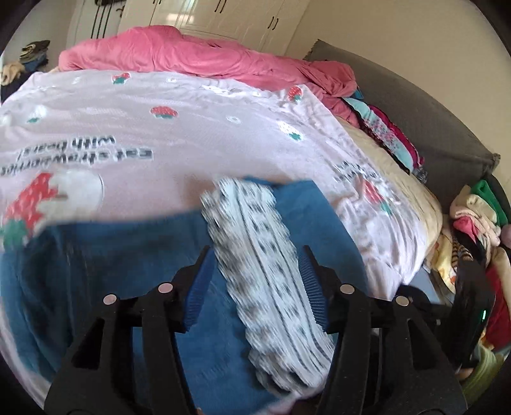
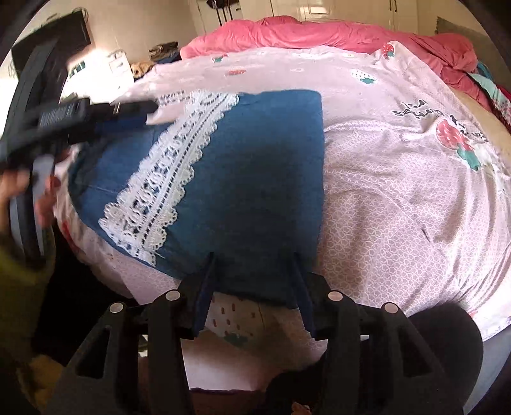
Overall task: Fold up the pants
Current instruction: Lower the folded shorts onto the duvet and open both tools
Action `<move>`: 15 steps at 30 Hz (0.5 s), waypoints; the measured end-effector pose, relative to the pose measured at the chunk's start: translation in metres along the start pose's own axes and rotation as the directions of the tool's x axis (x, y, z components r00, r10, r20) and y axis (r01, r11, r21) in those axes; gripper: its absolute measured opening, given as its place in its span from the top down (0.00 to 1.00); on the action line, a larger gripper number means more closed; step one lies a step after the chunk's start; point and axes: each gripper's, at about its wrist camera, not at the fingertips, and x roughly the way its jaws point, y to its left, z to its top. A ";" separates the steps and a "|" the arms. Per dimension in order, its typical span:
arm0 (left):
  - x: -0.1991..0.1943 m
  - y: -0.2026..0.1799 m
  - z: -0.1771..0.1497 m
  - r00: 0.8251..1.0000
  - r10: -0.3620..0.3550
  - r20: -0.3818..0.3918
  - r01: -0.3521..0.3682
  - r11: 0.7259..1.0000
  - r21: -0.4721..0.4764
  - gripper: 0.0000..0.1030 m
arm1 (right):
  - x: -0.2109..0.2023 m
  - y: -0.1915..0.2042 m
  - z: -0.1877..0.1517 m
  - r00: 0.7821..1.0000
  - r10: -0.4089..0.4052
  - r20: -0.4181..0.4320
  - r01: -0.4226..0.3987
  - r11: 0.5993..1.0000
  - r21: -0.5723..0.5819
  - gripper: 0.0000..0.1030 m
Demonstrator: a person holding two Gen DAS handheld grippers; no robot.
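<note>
The blue pants (image 2: 255,166) lie folded flat on the pink strawberry-print sheet (image 2: 399,178), with a white lace strip (image 2: 166,178) running diagonally along their left side. My right gripper (image 2: 254,255) is open, its jaws over the near edge of the pants. My left gripper (image 1: 257,252) is open above the pants (image 1: 105,261), with the blurred lace strip (image 1: 265,274) running between its jaws. The left gripper also shows in the right wrist view (image 2: 76,118) at the far left, above the pants' far corner.
A rumpled pink duvet (image 1: 191,54) lies across the far side of the bed. Stacked folded clothes (image 1: 392,137) and a loose clothes pile (image 1: 472,230) sit at the right. A grey headboard (image 1: 424,121) stands behind them. White wardrobes (image 1: 223,16) line the back wall.
</note>
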 end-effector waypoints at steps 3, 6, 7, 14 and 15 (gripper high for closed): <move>-0.004 -0.012 -0.018 1.000 -0.002 -0.021 0.003 1.000 0.020 0.55 | -0.016 -0.010 -0.004 1.000 -0.004 0.030 0.003 1.000 0.016 0.56; -0.006 -0.024 -0.027 0.999 0.010 -0.033 -0.008 0.998 0.057 0.55 | -0.027 -0.011 -0.005 0.999 -0.016 0.051 0.015 1.000 0.027 0.49; -0.008 -0.028 -0.030 0.999 0.019 -0.034 -0.017 0.997 0.073 0.55 | -0.030 -0.013 -0.006 0.998 -0.019 0.057 0.017 0.999 0.036 0.49; -0.010 -0.033 -0.042 0.997 0.058 -0.053 -0.052 0.993 0.102 0.51 | -0.041 -0.023 -0.005 0.996 -0.037 0.075 0.032 0.997 0.071 0.45; -0.011 -0.032 -0.042 0.997 0.058 -0.054 -0.052 0.994 0.101 0.51 | -0.042 -0.024 -0.005 0.996 -0.036 0.078 0.030 0.997 0.075 0.44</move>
